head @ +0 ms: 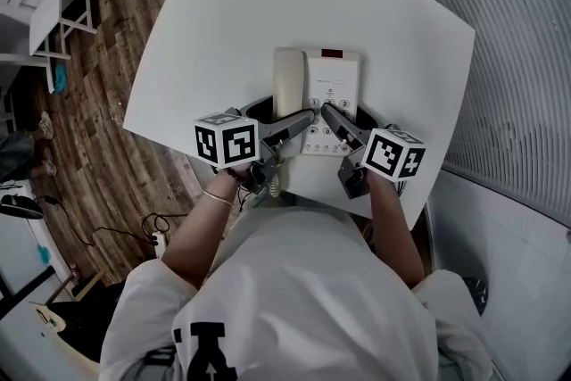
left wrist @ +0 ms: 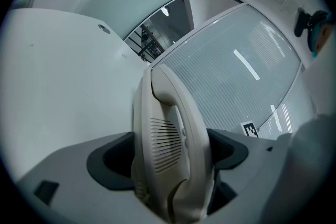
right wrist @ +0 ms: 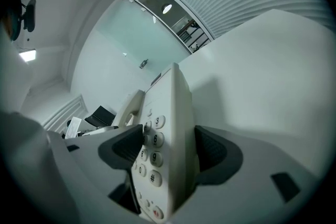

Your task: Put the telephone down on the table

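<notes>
**TELEPHONE CLAMPED FROM BOTH SIDES**

The white rounded table lies under the cream plastic desk telephone, which sits near the table's front edge. The left gripper is closed on the handset side. The right gripper is closed on the keypad side.

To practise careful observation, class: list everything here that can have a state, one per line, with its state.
telephone: held at both sides over the table.
handset: seated on the telephone.
left claw: shut on the handset.
right claw: shut on the telephone's keypad side.
</notes>
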